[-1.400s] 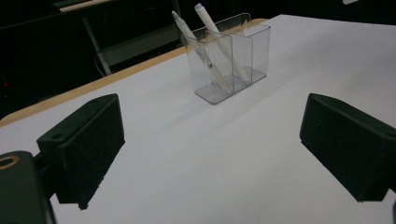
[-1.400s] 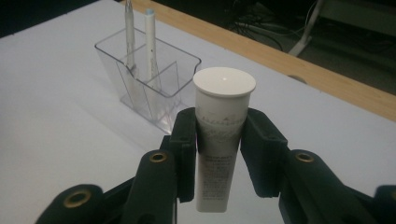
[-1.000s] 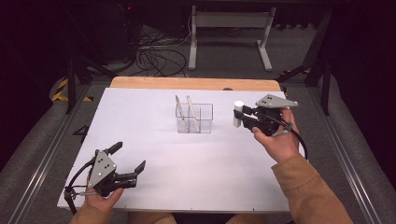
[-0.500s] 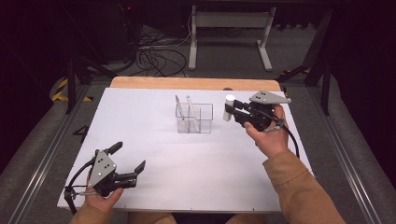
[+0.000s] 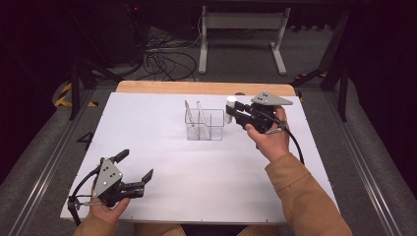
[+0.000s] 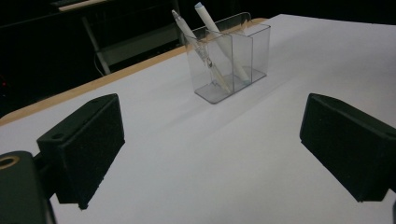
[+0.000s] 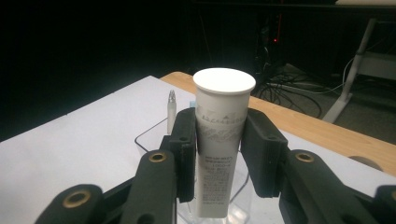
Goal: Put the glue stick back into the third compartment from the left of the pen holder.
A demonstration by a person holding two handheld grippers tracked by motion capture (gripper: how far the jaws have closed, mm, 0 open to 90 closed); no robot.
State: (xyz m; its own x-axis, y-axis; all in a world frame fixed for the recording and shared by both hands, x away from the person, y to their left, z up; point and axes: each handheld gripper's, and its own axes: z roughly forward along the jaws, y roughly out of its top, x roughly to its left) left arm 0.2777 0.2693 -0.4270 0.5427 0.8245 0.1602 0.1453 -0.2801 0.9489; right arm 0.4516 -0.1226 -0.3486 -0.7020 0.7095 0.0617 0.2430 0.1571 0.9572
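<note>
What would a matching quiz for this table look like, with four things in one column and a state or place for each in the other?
Things:
1. tube
2. left gripper
3. pens
4. organizer

States or places:
A. leaning in a compartment
B. clear, standing mid-table
C. open, near the table's front edge
D. clamped upright between jaws of the right gripper

Pairs: 1-D, 2-C, 3-A, 4-B

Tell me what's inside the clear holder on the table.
The clear holder has two pens leaning in its compartments, tips down. In the right gripper view, the white tube held in the right gripper covers part of the holder, so the space behind it is hidden.
</note>
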